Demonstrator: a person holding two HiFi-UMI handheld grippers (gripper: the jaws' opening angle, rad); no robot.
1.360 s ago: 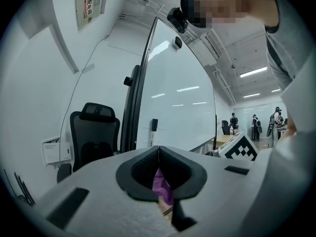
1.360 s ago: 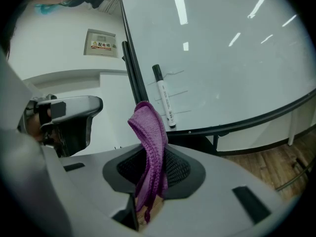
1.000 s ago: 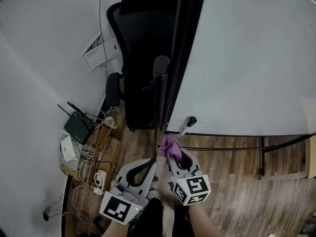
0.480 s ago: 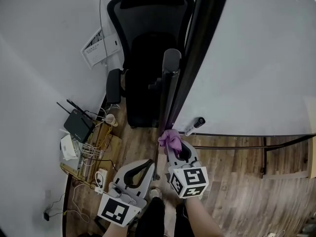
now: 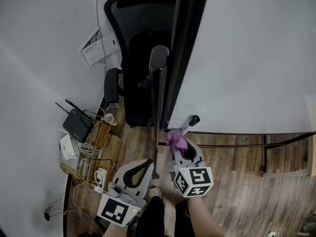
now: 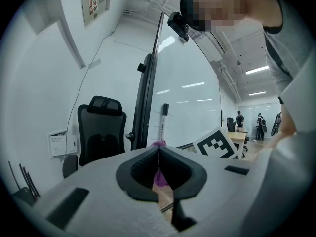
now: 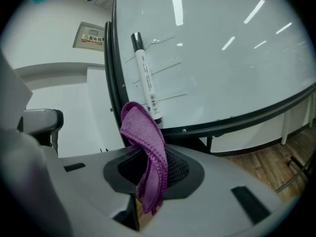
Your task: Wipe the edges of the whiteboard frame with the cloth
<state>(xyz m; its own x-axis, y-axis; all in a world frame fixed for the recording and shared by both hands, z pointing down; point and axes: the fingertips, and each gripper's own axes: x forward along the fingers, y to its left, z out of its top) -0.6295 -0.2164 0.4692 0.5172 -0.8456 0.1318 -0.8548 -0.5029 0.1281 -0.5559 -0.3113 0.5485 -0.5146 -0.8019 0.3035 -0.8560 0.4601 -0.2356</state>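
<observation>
The whiteboard frame (image 5: 178, 58) shows two dark edges. Its side edge runs long and upright, from the lower corner up out of the head view. Its bottom rail (image 7: 247, 113) runs level, off to the right from that same corner.

The cloth (image 7: 146, 147), purple and folded, is clenched in the right tongs (image 5: 178, 146). Its top sticks up and forward past the tips, and its loose end hangs down through the opening behind them. The cloth's long axis is roughly upright, in line with the side edge. It sits right at the lower corner where side edge and bottom rail meet. Whether it presses on the frame cannot be told.

The left tongs (image 6: 159, 157) are clenched on nothing. They hang low and left of the right tongs, apart from the frame and above the wooden floor (image 5: 232, 181).

A marker (image 7: 145, 78) leans on the board (image 5: 247, 58) just right of the cloth, its foot at the rail. Beyond it the rail carries on to the right. Just left of the side edge stands a grey-capped post (image 5: 159, 58), with a black office chair (image 5: 140, 43) close behind it and a white wall (image 5: 44, 43) to the left.
</observation>
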